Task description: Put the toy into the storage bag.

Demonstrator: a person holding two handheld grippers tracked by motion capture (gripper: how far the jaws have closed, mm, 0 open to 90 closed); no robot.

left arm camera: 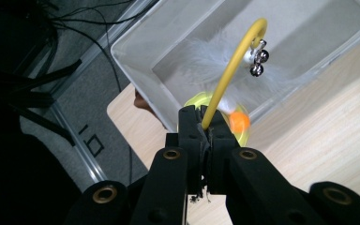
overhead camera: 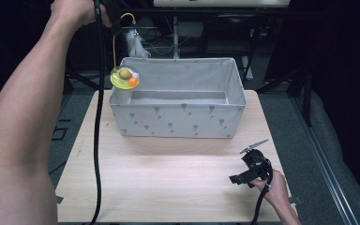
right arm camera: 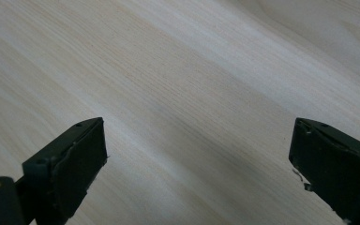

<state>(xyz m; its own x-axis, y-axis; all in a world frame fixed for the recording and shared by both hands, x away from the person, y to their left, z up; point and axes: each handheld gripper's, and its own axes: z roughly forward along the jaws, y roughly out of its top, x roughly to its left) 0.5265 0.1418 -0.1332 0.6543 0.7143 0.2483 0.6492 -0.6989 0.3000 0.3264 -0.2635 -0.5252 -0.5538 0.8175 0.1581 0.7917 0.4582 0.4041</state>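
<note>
A cat toy hangs over the left end of the grey fabric bin [overhead camera: 178,119]: a yellow-green round base [overhead camera: 123,78] with an orange ball [overhead camera: 132,82], a curved yellow wire [left arm camera: 232,65], a white feather [overhead camera: 133,42] and small bells [left arm camera: 258,63]. My left gripper [left arm camera: 205,129] is shut on the yellow wire, held high at the far left [overhead camera: 115,18] above the bin's corner. My right gripper [right arm camera: 199,154] stands open over bare wood, near the table's front right [overhead camera: 255,166], with nothing between its jaws.
The bin [left arm camera: 136,56] stands at the back middle of the light wooden table [overhead camera: 168,187], and what shows of its inside holds nothing. The left gripper's black cable [overhead camera: 98,140] hangs down across the table's left side. Dark floor and stand legs lie beyond the table.
</note>
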